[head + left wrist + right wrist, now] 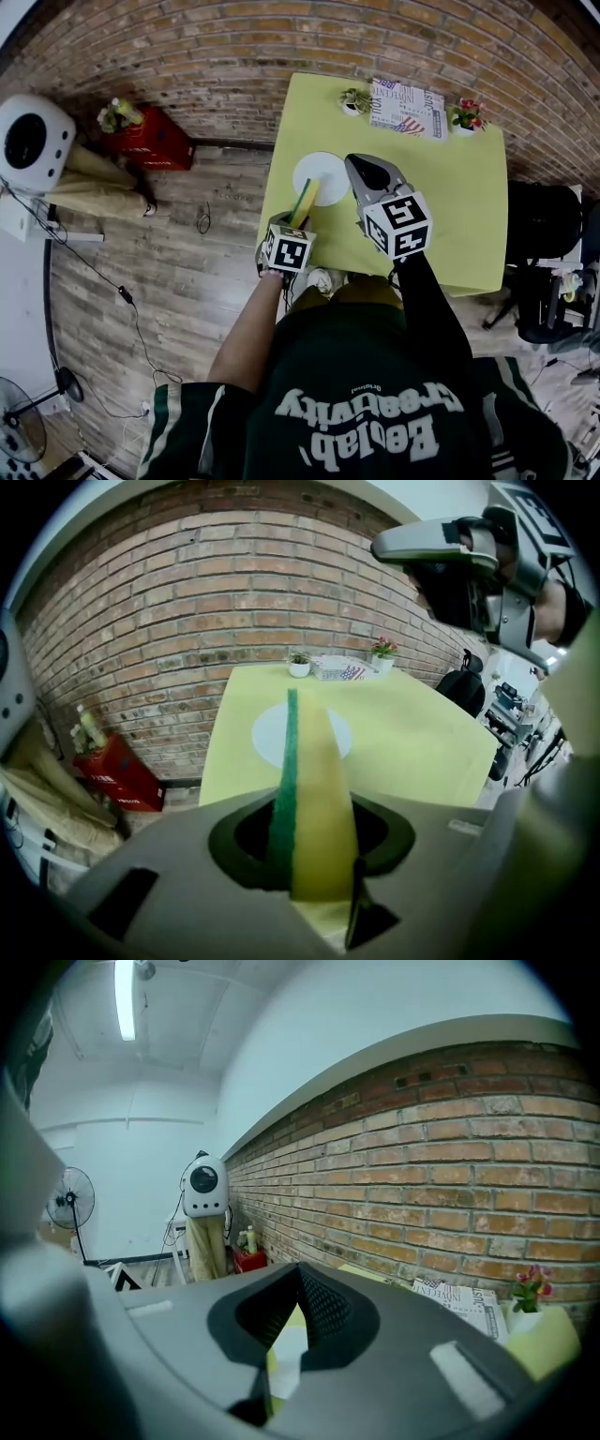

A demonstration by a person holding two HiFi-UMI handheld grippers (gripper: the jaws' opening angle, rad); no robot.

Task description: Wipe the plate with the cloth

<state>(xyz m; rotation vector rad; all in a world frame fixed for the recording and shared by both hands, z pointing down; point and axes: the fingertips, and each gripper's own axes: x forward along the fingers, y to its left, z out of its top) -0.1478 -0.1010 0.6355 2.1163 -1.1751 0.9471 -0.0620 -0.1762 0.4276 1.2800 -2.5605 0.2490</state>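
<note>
Left gripper (292, 223) clamped on the cloth (314, 808) (yellow, green-edged, upright between the jaws), over the near edge of the table (450, 206), short of the plate (322, 174). Right gripper (367, 174) closed on nothing, raised beside the plate. Approach step, I judged; wiping not begun. Next: lower cloth flat onto plate.

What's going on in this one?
A person stands at a yellow-green table with a gripper in each hand. The left gripper is clamped on a yellow and green cloth, held on edge short of the white plate and apparently not touching it. The right gripper is shut on nothing and raised beside the plate. Wiping does not look to have started.
</note>
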